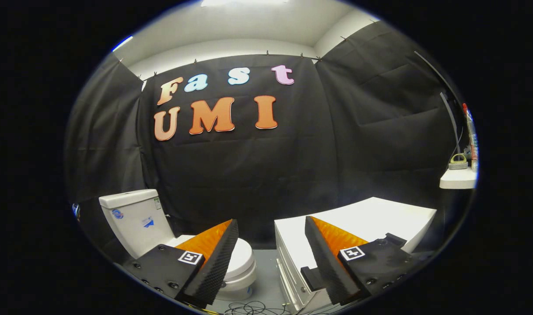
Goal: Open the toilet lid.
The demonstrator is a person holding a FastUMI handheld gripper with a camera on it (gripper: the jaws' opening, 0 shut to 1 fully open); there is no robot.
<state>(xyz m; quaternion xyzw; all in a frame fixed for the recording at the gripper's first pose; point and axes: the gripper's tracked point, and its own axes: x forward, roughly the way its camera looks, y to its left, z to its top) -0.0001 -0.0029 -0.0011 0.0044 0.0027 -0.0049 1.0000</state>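
The claw [271, 227] is held wide apart, with nothing between its two fingers [218, 258]; only the black cloth wall and a strip of grey floor [266, 280] are seen through the gap. The toilet [242, 267] is found low down, beyond and partly behind the left finger. Its lid [244, 253] lies shut and flat over the bowl, and it is not touched by the claw. The white tank [135, 216] stands upright behind the bowl against the cloth, and small stickers are seen on its front.

Just beside the toilet, across the narrow strip of floor, a white cabinet [371, 218] is placed, partly covered by the right finger; its flat top is bare. Loose black cables [249, 308] are strewn on the floor near the toilet's base, between it and the cabinet. Farther right, well apart, a small white shelf [458, 179] is fixed, on which a bottle [469, 131] and a small grey object [458, 162] are set.
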